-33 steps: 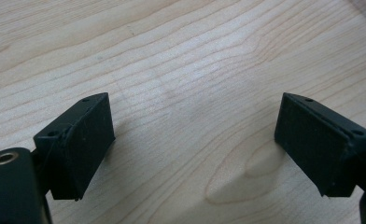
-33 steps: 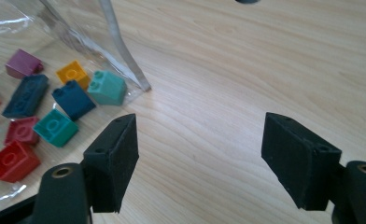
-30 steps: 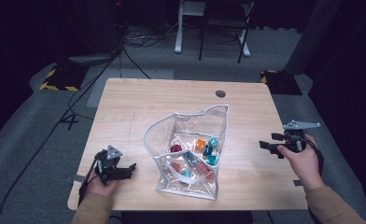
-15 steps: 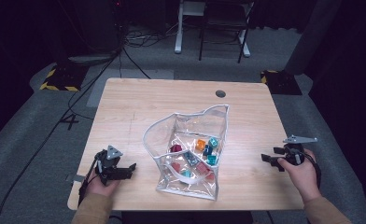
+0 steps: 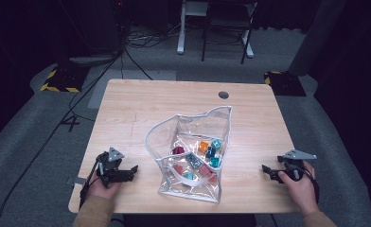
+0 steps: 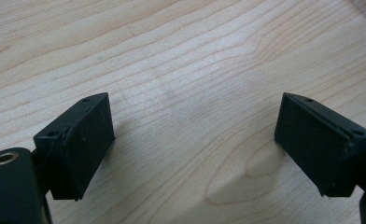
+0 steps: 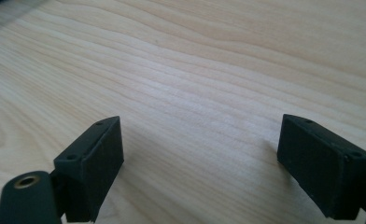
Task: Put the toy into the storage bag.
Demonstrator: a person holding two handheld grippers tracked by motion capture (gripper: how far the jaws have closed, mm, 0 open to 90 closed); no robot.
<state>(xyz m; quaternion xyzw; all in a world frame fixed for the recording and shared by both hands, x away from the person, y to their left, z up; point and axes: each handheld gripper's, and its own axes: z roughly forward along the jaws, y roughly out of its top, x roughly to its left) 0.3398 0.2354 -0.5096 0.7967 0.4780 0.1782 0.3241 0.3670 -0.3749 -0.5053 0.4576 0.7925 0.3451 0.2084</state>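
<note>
A clear plastic bag (image 5: 193, 146) stands open in the middle of the wooden table (image 5: 141, 109), with several coloured cubes (image 5: 203, 153) inside it. My left gripper (image 5: 131, 171) rests near the table's front left edge, left of the bag, open and empty. In the left gripper view its jaws stand wide apart over bare wood, the gripper (image 6: 195, 140) holding nothing. My right gripper (image 5: 268, 170) lies near the front right edge, right of the bag, also open. The right gripper view shows the gripper (image 7: 200, 154) with jaws spread over bare wood.
A round cable hole (image 5: 224, 94) sits in the table's far right part. Beyond the table are a chair's legs (image 5: 221, 38), cables (image 5: 127, 52) on the grey floor and yellow-black striped mats (image 5: 58, 80).
My right gripper has moved down toward the table's front right edge and lowered to the wood. The left gripper and the bag have stayed put.
</note>
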